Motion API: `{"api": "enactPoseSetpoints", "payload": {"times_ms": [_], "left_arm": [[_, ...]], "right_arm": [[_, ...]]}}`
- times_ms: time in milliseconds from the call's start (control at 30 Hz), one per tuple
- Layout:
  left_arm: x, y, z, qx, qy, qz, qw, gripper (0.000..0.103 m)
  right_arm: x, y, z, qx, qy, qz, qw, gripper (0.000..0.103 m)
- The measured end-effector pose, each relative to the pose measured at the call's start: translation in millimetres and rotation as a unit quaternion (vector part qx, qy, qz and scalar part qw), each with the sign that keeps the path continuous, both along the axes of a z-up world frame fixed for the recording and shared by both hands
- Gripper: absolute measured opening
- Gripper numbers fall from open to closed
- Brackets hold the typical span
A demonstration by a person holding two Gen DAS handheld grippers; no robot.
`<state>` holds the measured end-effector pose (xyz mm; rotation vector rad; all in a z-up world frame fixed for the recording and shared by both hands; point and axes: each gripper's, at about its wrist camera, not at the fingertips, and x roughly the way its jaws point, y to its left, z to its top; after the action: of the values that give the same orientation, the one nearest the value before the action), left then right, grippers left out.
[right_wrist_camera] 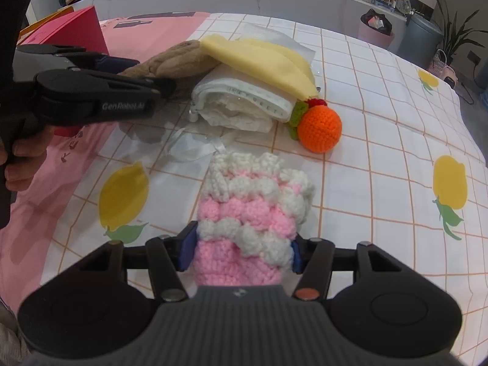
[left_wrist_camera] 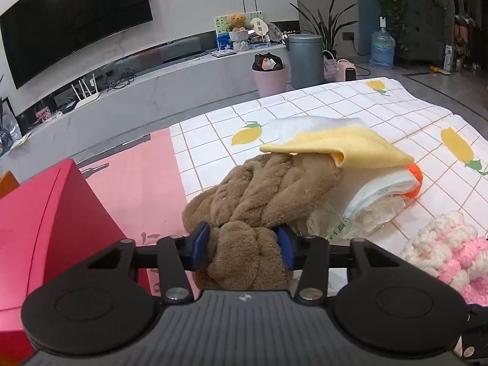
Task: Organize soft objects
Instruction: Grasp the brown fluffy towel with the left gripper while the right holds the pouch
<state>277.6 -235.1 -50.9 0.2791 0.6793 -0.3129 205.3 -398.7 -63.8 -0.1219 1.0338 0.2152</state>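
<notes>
Left wrist view
Left hand-held gripper (left_wrist_camera: pixel 244 248): your blue pads are clamped on the near end of the brown plush (left_wrist_camera: pixel 259 195).
Plush: it lies on the desk (left_wrist_camera: pixel 335 103), its far end tucked under the yellow cloth (left_wrist_camera: pixel 341 149) and touching the plastic bag (left_wrist_camera: pixel 366 204).
Risk: lift or pull now and you may drag the cloth and bag along, because both rest on or against the plush.
Red box (left_wrist_camera: pixel 45 213): it sits near left; a quick swing that way could clip its edge.

Right wrist view
Right hand-held gripper (right_wrist_camera: pixel 241 251): you are gripping the near end of the pink-and-white knit (right_wrist_camera: pixel 253 207), which lies on the desk (right_wrist_camera: pixel 381 152).
Risk: the yarn is loose and squashy, so the knit could slip out if you jerk it.
Orange ball (right_wrist_camera: pixel 318 128): it rests against the bag (right_wrist_camera: pixel 241 106); tugging the pile may set it rolling.
Left hand-held gripper (right_wrist_camera: pixel 152 76): it is far left of yours; your two hands could collide.
</notes>
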Motion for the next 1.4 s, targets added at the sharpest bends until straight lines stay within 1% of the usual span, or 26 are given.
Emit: {"api": "enactPoseSetpoints", "payload": {"times_ms": [33, 100, 167, 233, 367, 467, 600, 667, 700, 767, 800, 833, 867, 900, 1000, 1067, 1167, 1300, 1333, 1367, 1400], "left_arm": [[-1, 1, 1, 0.001, -0.001, -0.002, 1.0, 0.045], [-5, 2, 3, 0.003, -0.004, -0.005, 1.0, 0.042], [-11, 5, 7, -0.007, 0.003, -0.006, 1.0, 0.041], [-17, 10, 11, -0.023, 0.021, -0.011, 0.9995, 0.041], [-30, 25, 19, -0.054, 0.058, -0.003, 0.9968, 0.041], [-50, 36, 25, -0.06, 0.064, -0.03, 0.9957, 0.041], [-77, 45, 21, -0.055, 0.053, -0.075, 0.9942, 0.041], [-82, 43, 15, -0.053, 0.057, -0.102, 0.9916, 0.046], [-84, 41, 14, -0.05, 0.052, -0.111, 0.9912, 0.052], [-90, 39, 16, -0.057, 0.025, -0.123, 0.9904, 0.068], [-91, 38, 18, -0.067, 0.018, -0.135, 0.9883, 0.088], [-90, 35, 20, -0.071, 0.014, -0.145, 0.9867, 0.097], [-89, 31, 21, -0.065, 0.01, -0.151, 0.9864, 0.097], [-88, 25, 22, -0.048, 0.006, -0.152, 0.9872, 0.097], [-81, 0, 15, 0.031, -0.009, -0.144, 0.989, 0.098], [-77, -10, 7, 0.065, -0.012, -0.149, 0.9866, 0.099], [-68, -19, -5, 0.073, 0.002, -0.147, 0.9865, 0.1], [-62, -16, -16, 0.075, 0.02, -0.136, 0.9877, 0.1], [-61, -13, -20, 0.074, 0.028, -0.132, 0.9881, 0.099], [-62, -10, -22, 0.06, 0.025, -0.127, 0.9897, 0.099], [-62, -7, -24, 0.052, 0.028, -0.127, 0.9902, 0.097]], "right_arm": [[-1, 0, 0, 0.0, -0.001, 0.0, 1.0, 0.058], [-1, 0, 0, 0.0, -0.001, 0.0, 1.0, 0.058], [-1, 0, 0, 0.0, -0.001, 0.0, 1.0, 0.058], [-1, 1, 0, 0.0, -0.002, -0.001, 1.0, 0.058], [-2, 1, 1, 0.0, -0.003, -0.004, 1.0, 0.058], [-2, 1, 1, 0.0, -0.003, -0.005, 1.0, 0.058], [-2, 1, 2, -0.001, -0.003, -0.006, 1.0, 0.058], [-2, 1, 2, -0.001, -0.004, -0.006, 1.0, 0.058], [-2, 0, 1, -0.001, -0.004, -0.007, 1.0, 0.058], [-2, 1, 1, -0.001, -0.004, -0.008, 1.0, 0.058], [-2, 1, 1, -0.001, -0.005, -0.009, 1.0, 0.058], [-3, 1, 1, -0.001, -0.005, -0.009, 1.0, 0.058], [-2, 1, 1, -0.001, -0.005, -0.009, 1.0, 0.058], [-2, 1, 1, -0.002, -0.005, -0.009, 1.0, 0.058], [-2, 0, 1, -0.001, -0.005, -0.006, 1.0, 0.058], [-2, 0, 1, -0.001, -0.005, -0.006, 1.0, 0.058], [-2, 0, 1, 0.0, -0.005, -0.006, 1.0, 0.059], [-3, -1, 1, -0.001, -0.008, -0.004, 1.0, 0.059], [-3, -1, 1, -0.001, -0.008, -0.004, 1.0, 0.059], [-3, -1, 1, 0.0, -0.008, -0.003, 1.0, 0.059], [-4, -1, 1, -0.001, -0.009, -0.002, 1.0, 0.059]]}}
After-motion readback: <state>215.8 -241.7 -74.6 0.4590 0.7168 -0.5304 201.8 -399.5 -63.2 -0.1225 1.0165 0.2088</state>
